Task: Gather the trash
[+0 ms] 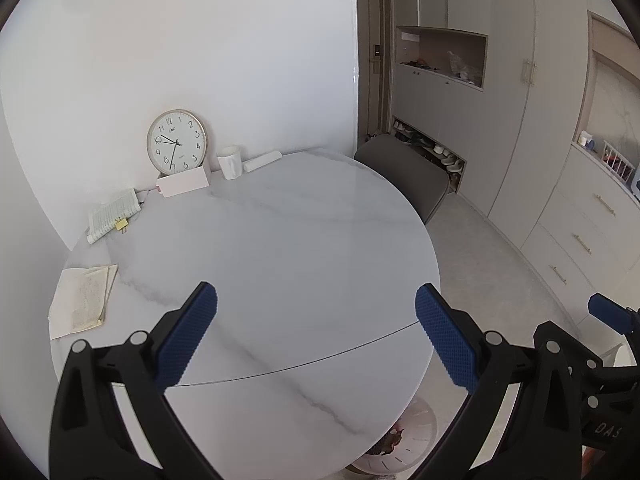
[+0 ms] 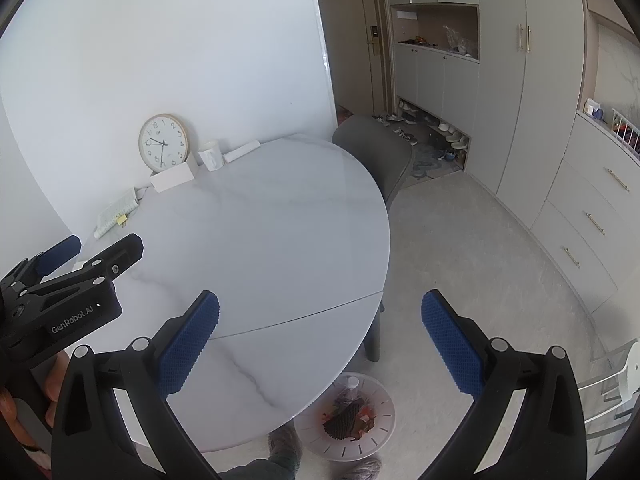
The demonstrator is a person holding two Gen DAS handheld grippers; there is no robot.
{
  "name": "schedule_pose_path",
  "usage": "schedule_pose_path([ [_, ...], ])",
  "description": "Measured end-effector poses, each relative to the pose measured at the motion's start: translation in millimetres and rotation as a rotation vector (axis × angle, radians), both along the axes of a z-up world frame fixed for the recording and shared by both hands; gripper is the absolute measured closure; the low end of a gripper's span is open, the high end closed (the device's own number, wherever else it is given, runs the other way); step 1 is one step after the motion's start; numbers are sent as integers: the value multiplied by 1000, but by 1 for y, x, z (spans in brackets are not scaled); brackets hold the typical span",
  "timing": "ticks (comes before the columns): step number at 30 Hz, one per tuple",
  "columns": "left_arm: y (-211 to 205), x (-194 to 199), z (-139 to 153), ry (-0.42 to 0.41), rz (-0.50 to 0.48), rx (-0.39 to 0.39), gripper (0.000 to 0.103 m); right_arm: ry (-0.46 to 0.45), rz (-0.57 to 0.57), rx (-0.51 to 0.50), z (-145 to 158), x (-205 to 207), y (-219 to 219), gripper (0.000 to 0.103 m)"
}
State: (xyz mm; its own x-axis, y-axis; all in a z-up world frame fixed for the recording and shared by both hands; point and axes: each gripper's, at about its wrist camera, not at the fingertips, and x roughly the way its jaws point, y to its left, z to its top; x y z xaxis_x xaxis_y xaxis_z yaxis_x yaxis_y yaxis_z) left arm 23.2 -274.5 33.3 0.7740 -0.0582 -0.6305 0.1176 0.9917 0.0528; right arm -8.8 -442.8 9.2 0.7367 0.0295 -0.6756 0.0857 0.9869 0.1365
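A white trash bin (image 2: 380, 436) stands on the floor by the near edge of the round marble table (image 2: 260, 232); it holds wrappers, a dark crumpled piece and a clear bottle (image 2: 352, 384). In the left wrist view only part of the bin (image 1: 416, 444) shows beyond the table rim (image 1: 280, 240). My left gripper (image 1: 316, 332) hovers open over the table's near part, nothing between its blue pads. My right gripper (image 2: 320, 340) is open too, above the table edge and the bin. The left gripper (image 2: 68, 268) also shows at the left of the right wrist view.
Along the wall on the table: a clock (image 1: 176, 142), a white box (image 1: 184, 182), a mug (image 1: 230, 162), a white roll (image 1: 262, 160), a booklet (image 1: 114, 214) and papers (image 1: 82, 302). A grey chair (image 2: 376, 152) stands at the far side. Cabinets (image 2: 500, 100) line the right.
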Motion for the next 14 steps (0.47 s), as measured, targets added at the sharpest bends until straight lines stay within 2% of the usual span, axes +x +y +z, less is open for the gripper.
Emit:
schedule_pose_path([
  [14, -2, 4, -3, 14, -4, 7, 8, 8, 0, -3, -1, 2, 0, 2],
])
